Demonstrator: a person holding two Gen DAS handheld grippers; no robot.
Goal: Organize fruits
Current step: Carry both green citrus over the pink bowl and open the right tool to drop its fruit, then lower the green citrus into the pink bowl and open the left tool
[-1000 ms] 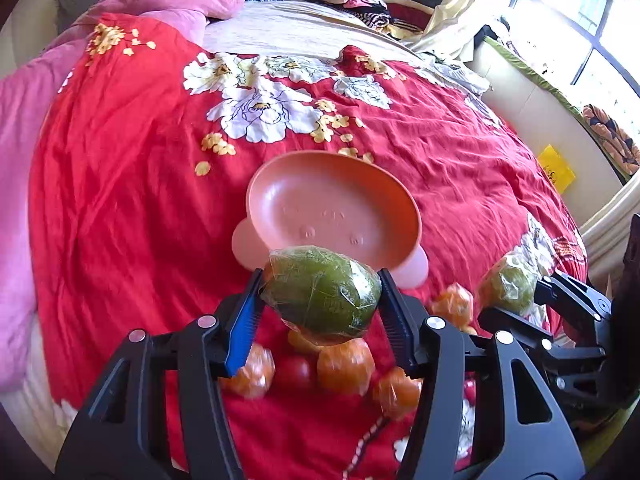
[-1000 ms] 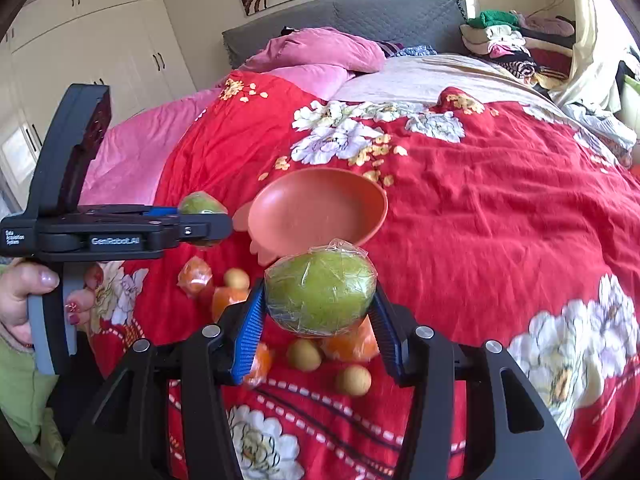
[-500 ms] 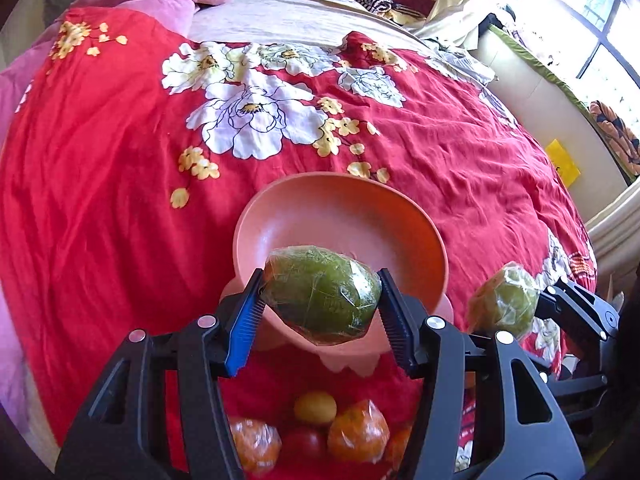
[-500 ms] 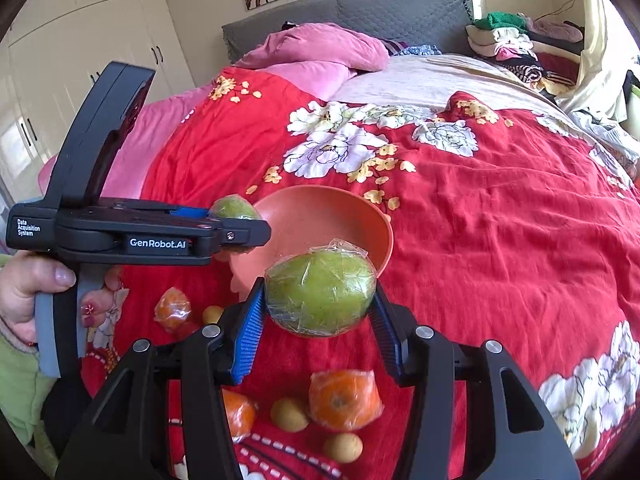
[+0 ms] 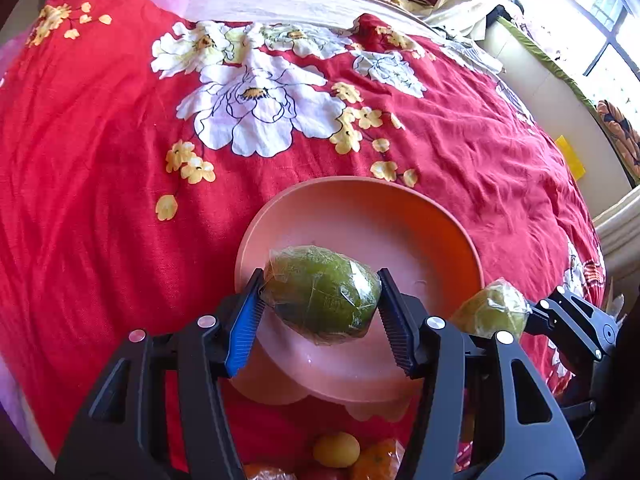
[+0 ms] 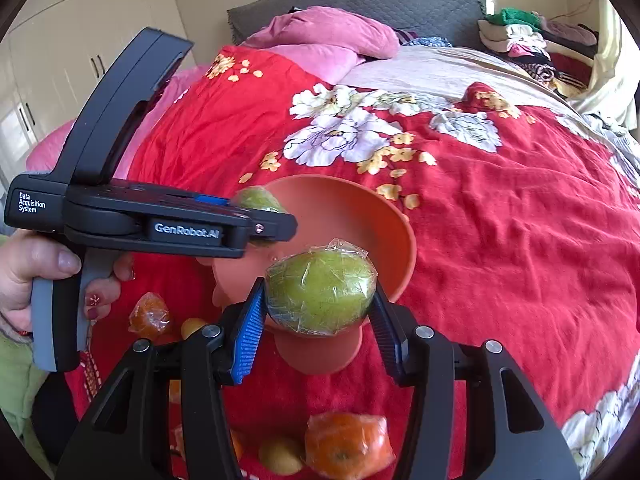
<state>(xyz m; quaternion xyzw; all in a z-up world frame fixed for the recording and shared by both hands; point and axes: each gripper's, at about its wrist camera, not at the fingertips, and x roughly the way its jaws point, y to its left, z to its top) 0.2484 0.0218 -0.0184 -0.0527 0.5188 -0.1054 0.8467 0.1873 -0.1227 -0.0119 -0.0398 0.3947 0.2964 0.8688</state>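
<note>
a wrapped green fruit (image 5: 322,294) is clamped between the pads of the left gripper (image 5: 320,312), and it is held above the near half of the pink bowl (image 5: 440,216), inside the rim line. a second wrapped green fruit (image 6: 320,286) is pinched the same way by the right gripper (image 6: 318,312), in front of the bowl's near edge as seen from the right wrist; whether it is over the rim or just short of it cannot be told. in the left wrist view the right gripper is seen at the bowl's right rim, so that side is crowded — the two tools are near each other but apart. the bowl is tilted on the soft red quilt (image 5: 80,200), with its far wall raised and its near lip low. loose fruit is left on the quilt just below the bowl: a wrapped orange (image 6: 346,444), a small yellow fruit (image 5: 336,449), another wrapped orange (image 6: 150,316) near the hand (image 6: 32,276) on the left tool's grip. beyond the bowl the quilt is wide and bare of objects up to the pink pillow (image 6: 320,36) — room is ample there, and to the left. the bed's right edge and a window (image 5: 592,20) are seen far off.
</note>
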